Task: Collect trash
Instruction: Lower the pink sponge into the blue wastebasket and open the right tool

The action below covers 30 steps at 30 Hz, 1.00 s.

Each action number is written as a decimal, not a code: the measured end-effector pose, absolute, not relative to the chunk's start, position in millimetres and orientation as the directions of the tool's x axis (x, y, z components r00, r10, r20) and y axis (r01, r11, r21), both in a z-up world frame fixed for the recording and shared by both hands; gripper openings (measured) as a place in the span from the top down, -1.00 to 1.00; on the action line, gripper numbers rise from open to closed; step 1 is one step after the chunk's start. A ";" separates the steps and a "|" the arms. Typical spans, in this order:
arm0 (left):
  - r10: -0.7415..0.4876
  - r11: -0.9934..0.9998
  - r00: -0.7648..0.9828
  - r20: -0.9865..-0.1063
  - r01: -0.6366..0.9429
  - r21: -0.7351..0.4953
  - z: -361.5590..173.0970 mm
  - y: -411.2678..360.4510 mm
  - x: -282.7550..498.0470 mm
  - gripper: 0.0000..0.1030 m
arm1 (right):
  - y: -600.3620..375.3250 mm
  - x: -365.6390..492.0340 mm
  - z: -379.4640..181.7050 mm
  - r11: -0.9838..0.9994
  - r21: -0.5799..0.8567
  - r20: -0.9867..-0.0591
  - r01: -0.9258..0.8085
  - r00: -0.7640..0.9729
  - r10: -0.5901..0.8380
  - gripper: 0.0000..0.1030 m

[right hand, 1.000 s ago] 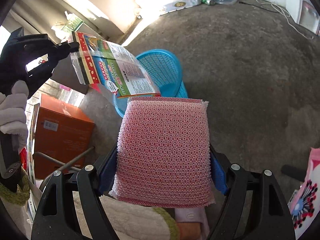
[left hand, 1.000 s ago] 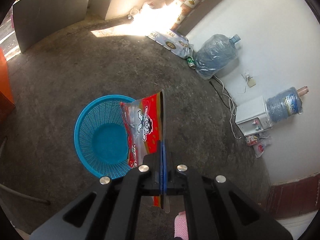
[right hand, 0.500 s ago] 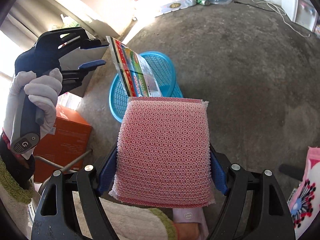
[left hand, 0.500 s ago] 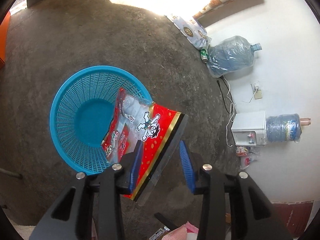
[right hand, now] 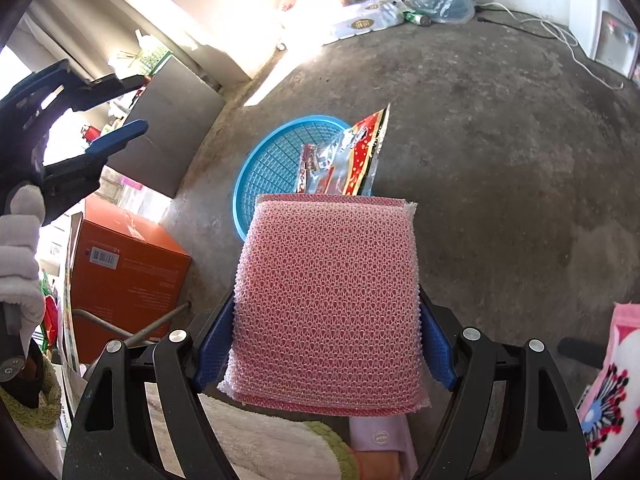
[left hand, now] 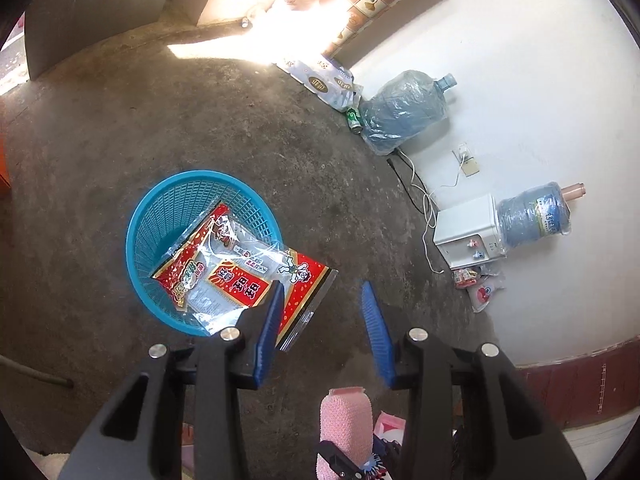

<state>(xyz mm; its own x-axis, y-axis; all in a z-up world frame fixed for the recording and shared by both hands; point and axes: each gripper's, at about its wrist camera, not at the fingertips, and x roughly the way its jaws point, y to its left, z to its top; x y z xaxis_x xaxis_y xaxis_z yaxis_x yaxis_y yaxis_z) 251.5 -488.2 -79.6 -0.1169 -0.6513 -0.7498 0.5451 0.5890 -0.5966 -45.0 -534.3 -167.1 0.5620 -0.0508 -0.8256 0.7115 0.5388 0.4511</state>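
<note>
Wrapper (left hand: 240,268), a red and clear snack bag, is lying slanted in the blue basket (left hand: 144,216), one corner leaning out over the rim toward me. My left fingers (left hand: 324,320) are opening, with nothing pressed between them; that corner is only showing beside one pad. My right fingers (right hand: 326,344) are standing wide and squeezing a pink mesh sponge (right hand: 328,300) by its two sides, poised above the floor (left hand: 120,100) short of the basket. So I am judging one piece binned and the sponge next. More packets (left hand: 478,284) are lying by the white dispenser (left hand: 468,228), and a can (left hand: 354,116) is resting beside a water jug (left hand: 404,110) near the wall.
</note>
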 end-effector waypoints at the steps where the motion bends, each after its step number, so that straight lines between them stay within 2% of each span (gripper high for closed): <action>1: -0.652 0.592 -0.094 -0.752 0.556 -0.583 -70.7 -477.7 249.3 0.21 | -535.1 -43.6 -165.8 0.539 0.454 -0.823 0.709 0.566 -0.053 -0.46; 6: -0.665 0.636 0.066 -0.744 0.573 -0.518 -18.9 -412.6 241.6 0.06 | -544.3 -14.9 -149.2 0.589 0.471 -0.785 0.657 0.616 -0.059 -0.46; 10: -0.654 0.674 0.190 -0.732 0.585 -0.450 14.6 -359.2 227.6 -0.06 | -553.9 63.5 -158.3 0.711 0.409 -0.803 0.572 0.595 -0.016 -0.46; 13: -0.654 0.681 0.231 -0.720 0.595 -0.427 26.8 -323.7 213.6 -0.13 | -566.6 139.2 -203.8 0.778 0.321 -0.883 0.541 0.467 0.040 -0.47; 16: -0.644 0.691 0.232 -0.729 0.585 -0.424 27.3 -291.5 203.7 -0.17 | -580.8 201.8 -282.6 0.817 0.210 -0.969 0.536 0.226 0.101 -0.48; 18: -0.629 0.707 0.236 -0.741 0.571 -0.417 24.5 -273.5 198.8 -0.18 | -590.6 227.6 -336.8 0.826 0.118 -0.993 0.551 0.057 0.103 -0.52; 19: -0.620 0.717 0.240 -0.747 0.560 -0.415 23.0 -264.8 198.0 -0.18 | -594.7 237.3 -361.6 0.832 0.092 -0.993 0.547 -0.014 0.119 -0.51; 23: -0.565 0.770 0.263 -0.782 0.508 -0.386 13.8 -236.3 201.4 -0.19 | -600.6 259.7 -429.1 0.862 -0.091 -0.973 0.498 -0.230 0.030 -0.51; 26: -0.525 0.810 0.295 -0.798 0.462 -0.362 8.6 -217.7 208.8 -0.19 | -606.6 264.6 -461.7 0.848 -0.090 -0.952 0.522 -0.294 0.080 -0.52; 30: -0.504 0.832 0.304 -0.808 0.423 -0.360 3.4 -202.3 219.9 -0.19 | -609.2 269.0 -476.9 0.842 -0.102 -0.946 0.529 -0.312 0.081 -0.60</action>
